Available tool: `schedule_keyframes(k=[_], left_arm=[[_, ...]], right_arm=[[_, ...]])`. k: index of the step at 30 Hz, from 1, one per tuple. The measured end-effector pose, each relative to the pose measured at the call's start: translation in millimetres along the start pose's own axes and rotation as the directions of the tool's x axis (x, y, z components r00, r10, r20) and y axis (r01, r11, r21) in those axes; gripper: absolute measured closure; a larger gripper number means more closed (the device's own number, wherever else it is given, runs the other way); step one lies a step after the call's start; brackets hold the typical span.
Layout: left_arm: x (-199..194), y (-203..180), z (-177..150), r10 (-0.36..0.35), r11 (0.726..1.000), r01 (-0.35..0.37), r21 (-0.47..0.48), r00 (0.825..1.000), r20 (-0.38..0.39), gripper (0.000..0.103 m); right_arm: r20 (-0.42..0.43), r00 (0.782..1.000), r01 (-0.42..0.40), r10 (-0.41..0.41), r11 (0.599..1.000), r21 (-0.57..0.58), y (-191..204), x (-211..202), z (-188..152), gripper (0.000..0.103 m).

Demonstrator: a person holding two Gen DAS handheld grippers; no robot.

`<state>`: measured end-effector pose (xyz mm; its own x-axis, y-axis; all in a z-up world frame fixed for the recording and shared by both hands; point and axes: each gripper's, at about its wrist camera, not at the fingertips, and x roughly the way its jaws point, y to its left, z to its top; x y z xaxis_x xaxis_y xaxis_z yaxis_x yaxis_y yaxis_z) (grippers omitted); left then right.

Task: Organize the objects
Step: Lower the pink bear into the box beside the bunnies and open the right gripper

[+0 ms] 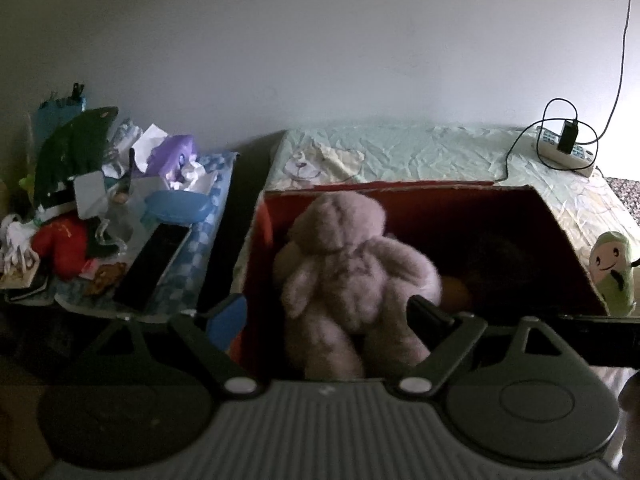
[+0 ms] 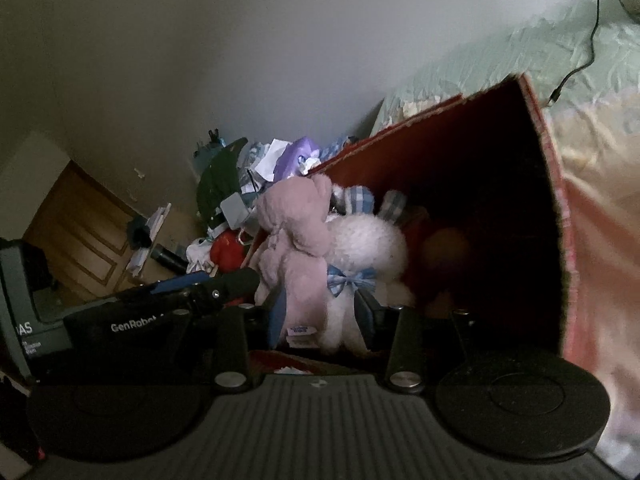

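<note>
A pink plush [image 1: 352, 272] lies in the open red cardboard box [image 1: 440, 208] on the bed. My left gripper [image 1: 326, 316] hangs open over the box's near left corner. The plush's legs lie between its fingers, and the right finger [image 1: 424, 312] touches a leg. In the right wrist view my right gripper [image 2: 322, 312] is shut on a white bunny plush [image 2: 360, 248] with a blue bow. It holds the bunny at the box [image 2: 440, 140] mouth, pressed against the pink plush [image 2: 292, 224]. An orange item [image 1: 456, 292] lies deep in the box.
A green plush [image 1: 612, 276] sits at the box's right corner. Left of the bed, a side table [image 1: 188, 276] is piled with clutter, including a black slab [image 1: 156, 264] and a red toy [image 1: 60, 248]. A power strip [image 1: 564, 152] with cables lies on the green sheet [image 1: 420, 148].
</note>
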<state>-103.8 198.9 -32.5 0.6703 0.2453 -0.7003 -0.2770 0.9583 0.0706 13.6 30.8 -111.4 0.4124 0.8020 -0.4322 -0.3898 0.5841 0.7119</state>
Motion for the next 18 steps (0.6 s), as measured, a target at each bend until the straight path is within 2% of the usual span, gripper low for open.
schedule_keyframes(k=[6,10,18], left_arm=[[0.7,-29.9,1.4,0.005,1.0,-0.004,0.022,0.999,-0.032,0.014],[2.0,-44.0,2.0,0.001,1.0,0.001,0.023,0.999,-0.051,0.014],[-2.1,-71.5,4.7,0.008,0.998,-0.005,0.056,0.999,-0.046,0.014]], right_arm=[[0.029,0.999,0.023,-0.022,1.0,-0.009,-5.7,-22.8,-1.3,0.063],[0.048,0.998,0.03,-0.029,0.999,-0.021,-7.5,-36.8,-2.5,0.061],[0.07,0.997,0.032,-0.031,0.999,-0.013,-14.8,-57.3,-6.5,0.061]])
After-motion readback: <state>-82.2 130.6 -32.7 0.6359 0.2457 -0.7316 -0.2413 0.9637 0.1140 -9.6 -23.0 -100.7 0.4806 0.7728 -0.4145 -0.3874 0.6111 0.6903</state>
